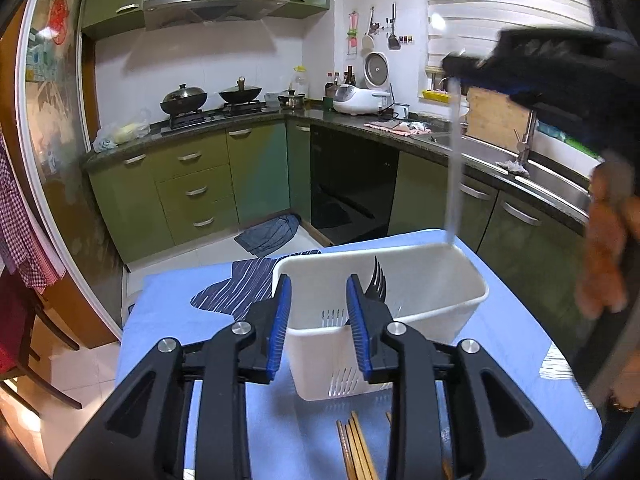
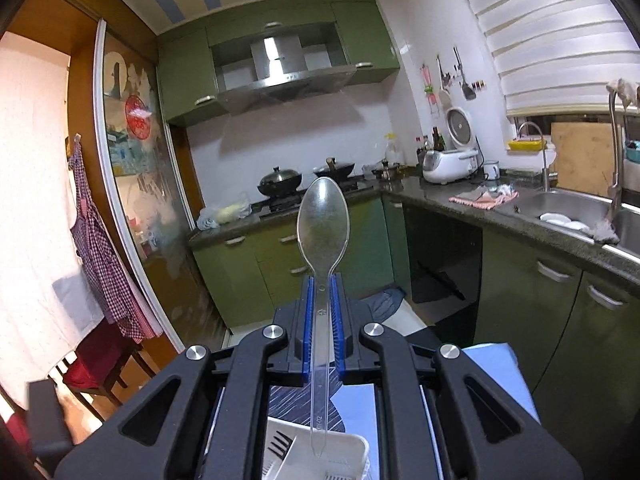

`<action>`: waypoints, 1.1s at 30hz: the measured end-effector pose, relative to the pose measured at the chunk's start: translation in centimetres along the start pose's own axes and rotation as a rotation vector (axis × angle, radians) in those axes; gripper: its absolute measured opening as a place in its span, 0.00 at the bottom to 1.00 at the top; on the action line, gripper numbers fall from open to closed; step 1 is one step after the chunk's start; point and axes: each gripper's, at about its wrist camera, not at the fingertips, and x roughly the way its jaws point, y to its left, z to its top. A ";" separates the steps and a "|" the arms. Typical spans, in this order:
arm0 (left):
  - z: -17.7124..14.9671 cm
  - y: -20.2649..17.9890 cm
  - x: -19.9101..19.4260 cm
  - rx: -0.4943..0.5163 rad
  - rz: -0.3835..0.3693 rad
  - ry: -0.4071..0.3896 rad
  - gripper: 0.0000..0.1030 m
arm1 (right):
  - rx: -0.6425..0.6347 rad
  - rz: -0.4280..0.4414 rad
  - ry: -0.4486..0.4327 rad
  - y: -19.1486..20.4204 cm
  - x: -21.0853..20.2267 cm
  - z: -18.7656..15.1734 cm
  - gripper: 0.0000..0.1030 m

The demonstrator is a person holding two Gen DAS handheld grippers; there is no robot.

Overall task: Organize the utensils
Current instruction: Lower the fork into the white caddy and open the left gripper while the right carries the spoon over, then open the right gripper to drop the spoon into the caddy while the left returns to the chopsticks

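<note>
1. You are in a kitchen with green cabinets, a dark countertop along the far wall and a steel sink on the right; near you lies a table under a blue cloth.
2. Far left on the countertop, two woks sit on the stove, with a white rice cooker further right.
3. Your left gripper has its blue pads apart, and nothing is between them. It sits just in front of the near wall of the white basket.
4. The basket stands on the blue cloth, partly over a striped dark cloth. A black fork stands in it, tines up, just behind your left gripper's right finger.
5. Wooden chopsticks lie on the blue cloth at the near edge, below the basket.
6. A clear spoon is clamped by its handle in your right gripper, bowl pointing up and away from you.
7. In the right wrist view, the handle's lower end hangs over the open top of the basket, beside the fork.
8. In the left wrist view, the spoon shows as a blurred pale streak running down from your right gripper to the basket's far right corner; you cannot tell whether it touches the rim.
</note>
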 end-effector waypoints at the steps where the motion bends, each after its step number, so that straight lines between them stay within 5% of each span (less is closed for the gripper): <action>1: 0.0 0.1 0.0 0.001 0.000 0.002 0.27 | 0.006 0.002 0.007 -0.1 0.6 -0.4 0.09; 20: -1.1 1.4 -2.7 -0.015 -0.002 0.023 0.32 | -0.084 -0.034 0.132 -0.8 1.6 -10.6 0.10; 24: -1.6 1.3 -3.3 -0.016 -0.008 0.044 0.33 | -0.094 -0.033 0.133 -0.7 0.8 -11.4 0.16; 33: -4.4 0.6 -2.5 -0.022 -0.024 0.219 0.35 | -0.109 -0.059 0.126 -0.7 -5.2 -11.9 0.16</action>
